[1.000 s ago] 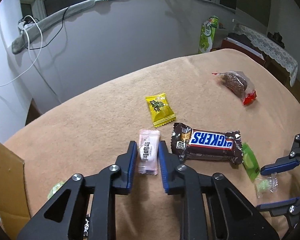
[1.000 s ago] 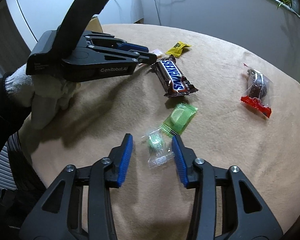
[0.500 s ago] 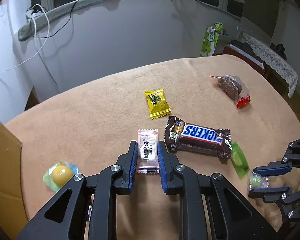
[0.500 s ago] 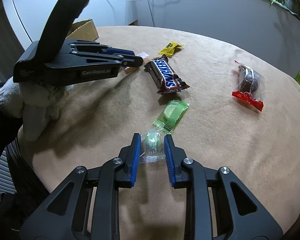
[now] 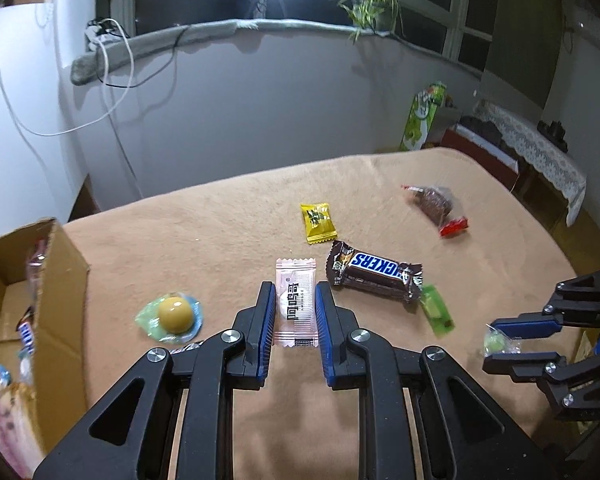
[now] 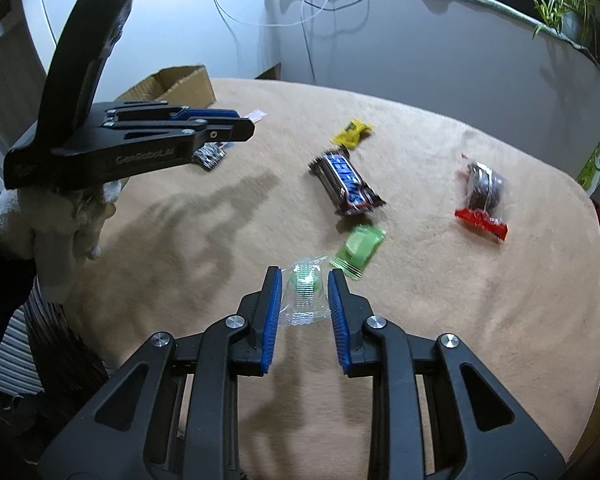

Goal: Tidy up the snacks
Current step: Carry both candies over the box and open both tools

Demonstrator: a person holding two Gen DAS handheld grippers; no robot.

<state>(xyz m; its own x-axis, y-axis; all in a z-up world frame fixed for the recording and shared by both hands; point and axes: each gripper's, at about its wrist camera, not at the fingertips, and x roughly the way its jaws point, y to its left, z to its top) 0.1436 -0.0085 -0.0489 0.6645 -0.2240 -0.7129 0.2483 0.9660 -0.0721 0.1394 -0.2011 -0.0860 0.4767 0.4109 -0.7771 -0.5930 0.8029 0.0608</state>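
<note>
My left gripper point(image 5: 295, 298) is shut on a pale pink sachet point(image 5: 295, 304), held clear of the tan cloth. My right gripper point(image 6: 304, 284) is shut on a clear wrapper with a green candy point(image 6: 305, 288), also lifted; the same candy point(image 5: 496, 340) shows at the right of the left wrist view. On the cloth lie a Snickers bar point(image 5: 374, 276), a yellow sachet point(image 5: 318, 222), a green sachet point(image 6: 358, 250), a clear bag of dark snack with a red end point(image 6: 482, 192) and a yellow ball candy in a clear wrapper point(image 5: 174, 314). A cardboard box point(image 5: 28, 280) with several snacks stands at the left.
The table cloth point(image 6: 480, 300) ends at a rounded edge near the white wall. A gloved hand point(image 6: 60, 232) holds the left gripper. A dark small wrapper point(image 6: 210, 156) lies under that gripper. A green carton point(image 5: 422, 118) stands beyond the far edge.
The right gripper closed on the green candy and lifted it. The left gripper rose with the pink sachet and drew back toward the box, bringing the ball candy and box into view.
</note>
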